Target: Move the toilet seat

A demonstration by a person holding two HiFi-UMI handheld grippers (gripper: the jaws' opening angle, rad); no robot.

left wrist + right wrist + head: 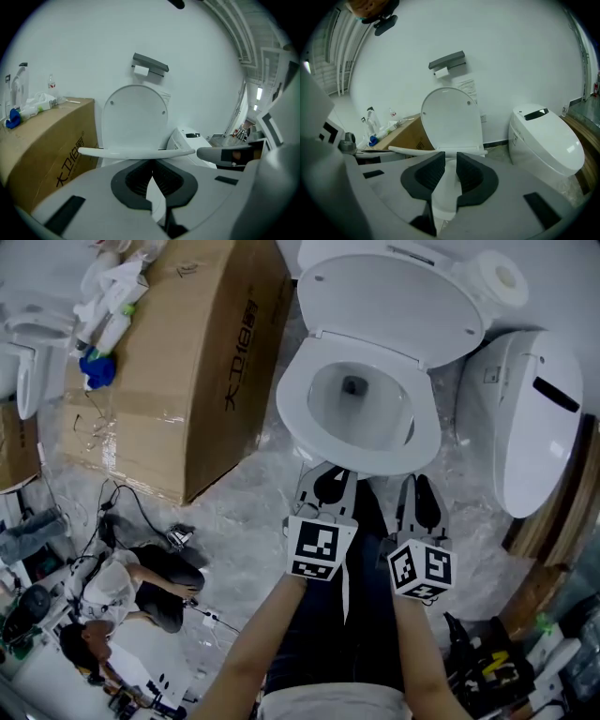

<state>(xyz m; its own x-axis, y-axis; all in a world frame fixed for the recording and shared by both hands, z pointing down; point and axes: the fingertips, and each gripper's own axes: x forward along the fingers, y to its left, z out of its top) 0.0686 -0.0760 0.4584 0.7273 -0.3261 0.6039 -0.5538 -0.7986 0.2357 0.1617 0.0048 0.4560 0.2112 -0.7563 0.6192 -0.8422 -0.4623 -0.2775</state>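
2 grippers at the front edge of the toilet seat [292,413]: left gripper [333,479] closed tight, right gripper [419,488] narrowly parted, lid [394,306] raised.

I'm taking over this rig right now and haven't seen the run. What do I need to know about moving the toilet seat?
Left gripper: jaws shut, nothing between them, tips by the front edge of the toilet seat.
Right gripper: jaws slightly apart, gripping nothing, also by the seat's front edge.
Lid: raised, behind the seat.
Done: both grippers are at the seat's front.
Left: the seat is still low over the bowl. I can't tell whether it has started to lift, so the move itself probably remains.
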